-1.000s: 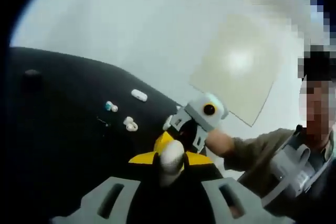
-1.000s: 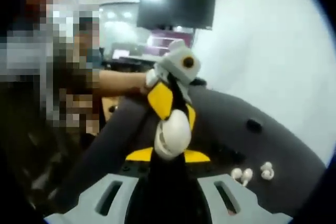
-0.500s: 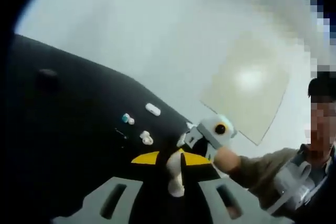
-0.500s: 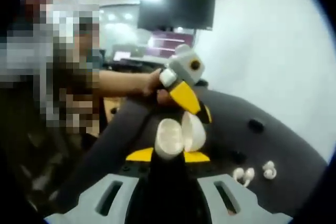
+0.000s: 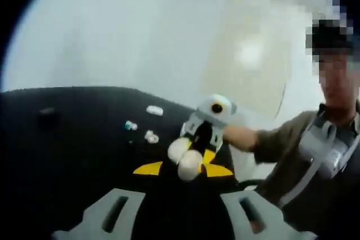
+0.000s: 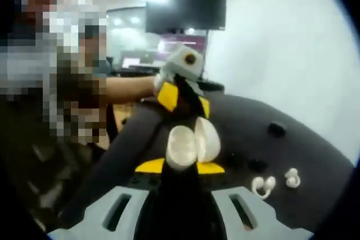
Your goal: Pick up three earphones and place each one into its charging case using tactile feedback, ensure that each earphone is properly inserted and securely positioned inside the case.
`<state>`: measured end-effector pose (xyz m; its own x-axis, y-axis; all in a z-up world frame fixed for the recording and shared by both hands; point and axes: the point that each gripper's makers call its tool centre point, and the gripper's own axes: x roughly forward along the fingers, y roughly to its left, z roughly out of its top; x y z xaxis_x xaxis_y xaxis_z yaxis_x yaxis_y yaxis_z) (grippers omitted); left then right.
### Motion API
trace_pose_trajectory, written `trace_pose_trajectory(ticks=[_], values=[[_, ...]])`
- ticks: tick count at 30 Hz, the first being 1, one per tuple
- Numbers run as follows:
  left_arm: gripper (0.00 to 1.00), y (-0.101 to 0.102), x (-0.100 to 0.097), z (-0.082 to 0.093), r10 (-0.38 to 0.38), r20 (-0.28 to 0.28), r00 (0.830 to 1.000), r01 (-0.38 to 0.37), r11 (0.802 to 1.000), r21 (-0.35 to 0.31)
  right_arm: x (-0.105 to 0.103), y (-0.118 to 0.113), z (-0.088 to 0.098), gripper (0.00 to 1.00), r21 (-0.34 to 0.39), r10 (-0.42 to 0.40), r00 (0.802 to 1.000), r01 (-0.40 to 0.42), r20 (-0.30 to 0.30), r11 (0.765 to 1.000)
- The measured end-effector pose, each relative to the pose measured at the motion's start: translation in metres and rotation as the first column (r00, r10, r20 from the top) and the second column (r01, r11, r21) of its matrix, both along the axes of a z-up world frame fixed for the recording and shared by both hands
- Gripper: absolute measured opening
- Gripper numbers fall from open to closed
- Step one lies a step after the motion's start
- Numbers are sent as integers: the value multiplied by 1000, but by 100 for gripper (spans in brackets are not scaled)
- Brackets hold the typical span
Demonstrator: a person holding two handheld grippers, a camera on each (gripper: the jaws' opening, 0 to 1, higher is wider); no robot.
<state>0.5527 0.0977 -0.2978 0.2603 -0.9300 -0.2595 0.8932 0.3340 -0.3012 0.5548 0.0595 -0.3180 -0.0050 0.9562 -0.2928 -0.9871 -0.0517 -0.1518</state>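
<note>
Soft and smeared throughout, both views lacking crisp edges. Bright overhead glow blown out at the top of the right gripper view, above a dark screen (image 6: 188,7). Pale glare patch on the wall panel (image 5: 247,54) in the left gripper view. Black table (image 5: 62,139) swallowing detail, small white pieces (image 6: 264,182) on it blurred, perhaps earphones. Strong fisheye bending toward edges.

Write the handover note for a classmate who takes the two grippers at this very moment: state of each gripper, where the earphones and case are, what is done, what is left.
Right gripper: shut on the open white charging case, held above the black table.
Left gripper: at the case; cannot tell whether it grips.
On the table: loose earphones and; small items.
Done: case lifted and open.
Left: seat the earphones.
</note>
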Motion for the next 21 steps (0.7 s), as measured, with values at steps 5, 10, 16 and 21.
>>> trace_pose_trajectory(ticks=[5,10,16,21], values=[[24,-20,-1,-7,-44,70,997,38,996,85,-1,-2,0,20,2,1,1000,-1,20,1000],[22,-40,-4,-19,-95,39,995,90,990,107,-2,-2,1,20,5,2,999,-2,54,1000],[18,-37,-1,-20,-90,81,993,81,991,106,-1,-2,1,20,5,-2,998,1,60,1000],[17,-35,2,-20,-94,147,985,78,991,113,0,-2,0,20,5,-11,1000,11,27,1000]])
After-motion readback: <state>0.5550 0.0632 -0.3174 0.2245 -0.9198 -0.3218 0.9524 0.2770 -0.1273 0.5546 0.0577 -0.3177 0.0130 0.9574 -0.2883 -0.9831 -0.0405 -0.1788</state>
